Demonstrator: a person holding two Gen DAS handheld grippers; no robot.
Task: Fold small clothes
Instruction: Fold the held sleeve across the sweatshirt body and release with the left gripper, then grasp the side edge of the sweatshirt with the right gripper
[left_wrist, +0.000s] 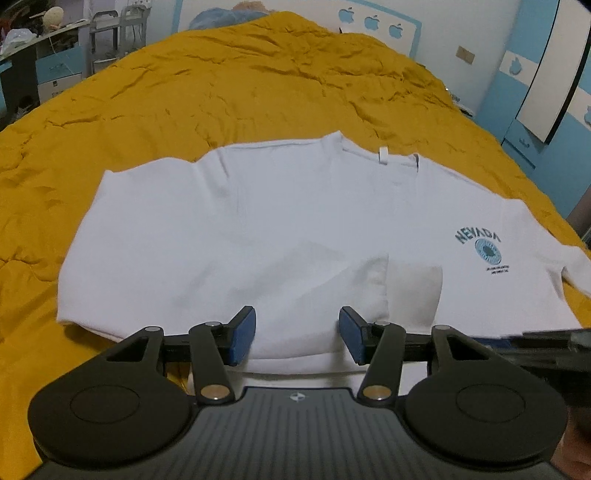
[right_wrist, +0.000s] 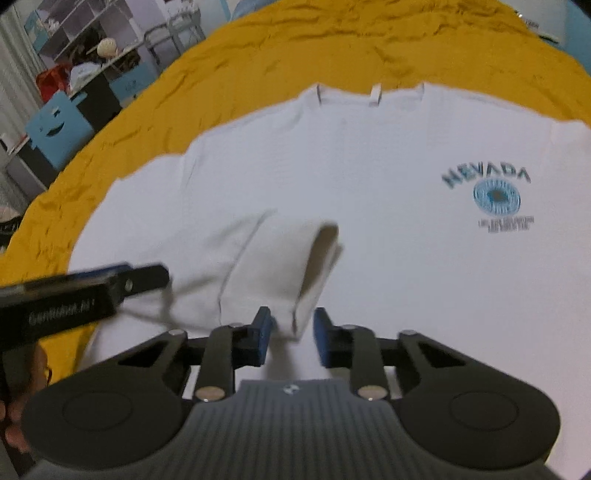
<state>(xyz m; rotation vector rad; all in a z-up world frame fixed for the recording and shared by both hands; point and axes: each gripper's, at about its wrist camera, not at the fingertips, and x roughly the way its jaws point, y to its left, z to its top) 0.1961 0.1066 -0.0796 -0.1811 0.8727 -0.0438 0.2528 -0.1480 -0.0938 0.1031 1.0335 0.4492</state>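
Note:
A white sweatshirt (left_wrist: 280, 229) with a blue NEVADA print (left_wrist: 480, 243) lies flat on the yellow bedspread (left_wrist: 221, 88), collar away from me. Its left sleeve is folded in over the body, the cuff (left_wrist: 373, 291) near the middle. My left gripper (left_wrist: 297, 338) is open and empty just above the shirt's near part. In the right wrist view the shirt (right_wrist: 388, 206) fills the frame. My right gripper (right_wrist: 291, 334) stands part open around the folded sleeve cuff (right_wrist: 314, 273), jaws not pressing it. The left gripper (right_wrist: 110, 284) shows there at the left.
The bed is covered by the yellow quilt (right_wrist: 258, 48). A desk and shelves (right_wrist: 85, 62) stand beyond its left side. A blue and white wall and wardrobe (left_wrist: 546, 74) stand at the right.

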